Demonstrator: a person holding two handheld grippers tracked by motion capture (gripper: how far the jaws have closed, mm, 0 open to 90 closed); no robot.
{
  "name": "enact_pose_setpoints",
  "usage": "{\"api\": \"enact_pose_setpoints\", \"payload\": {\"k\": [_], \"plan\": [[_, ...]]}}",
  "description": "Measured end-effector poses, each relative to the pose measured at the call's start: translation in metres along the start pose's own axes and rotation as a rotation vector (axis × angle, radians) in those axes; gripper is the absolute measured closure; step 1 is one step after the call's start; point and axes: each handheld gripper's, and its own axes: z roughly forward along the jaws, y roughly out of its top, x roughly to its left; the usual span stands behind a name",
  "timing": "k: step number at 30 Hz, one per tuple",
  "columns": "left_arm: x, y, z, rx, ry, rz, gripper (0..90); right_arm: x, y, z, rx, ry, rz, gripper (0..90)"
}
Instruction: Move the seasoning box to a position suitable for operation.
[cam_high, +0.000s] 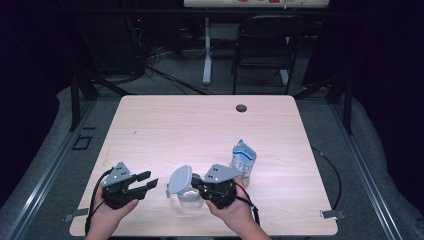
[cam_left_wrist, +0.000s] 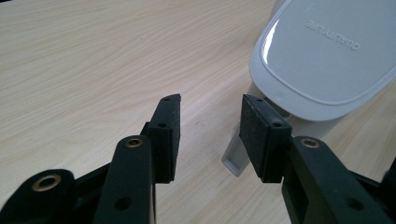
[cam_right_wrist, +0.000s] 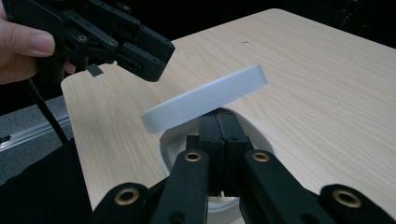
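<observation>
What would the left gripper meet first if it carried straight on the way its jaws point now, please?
Most likely the raised white lid of the clear container: the open left gripper points just beside its lower edge, though depth is hard to judge, so it might graze past onto the table.

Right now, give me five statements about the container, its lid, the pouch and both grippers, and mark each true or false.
1. The white lid is tilted up off the clear container. True.
2. The left gripper is clamped on the lid. False: its jaws stand apart with nothing between them, the lid beside them.
3. The right gripper has its jaws shut together at the container, under the raised lid. True.
4. The blue and white pouch lies flat at the table's far edge. False: it stands upright just beyond the right hand.
5. The container sits near the table's near edge, between the two grippers. True.
</observation>
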Motion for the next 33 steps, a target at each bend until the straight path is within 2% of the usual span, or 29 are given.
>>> {"api": "enact_pose_setpoints", "payload": {"k": [8,25,33], "plan": [[0.003,-0.001,-0.002,-0.005,0.01,-0.016,58.7,0.002,0.011,0.005,-0.001,0.009,-0.007,89.7],[0.005,-0.003,-0.001,-0.003,0.015,-0.021,59.1,0.007,0.019,0.01,-0.016,0.022,-0.01,89.2],[0.006,-0.003,-0.001,0.001,0.017,-0.022,59.2,0.011,0.024,0.012,-0.017,0.03,-0.029,88.9]]}}
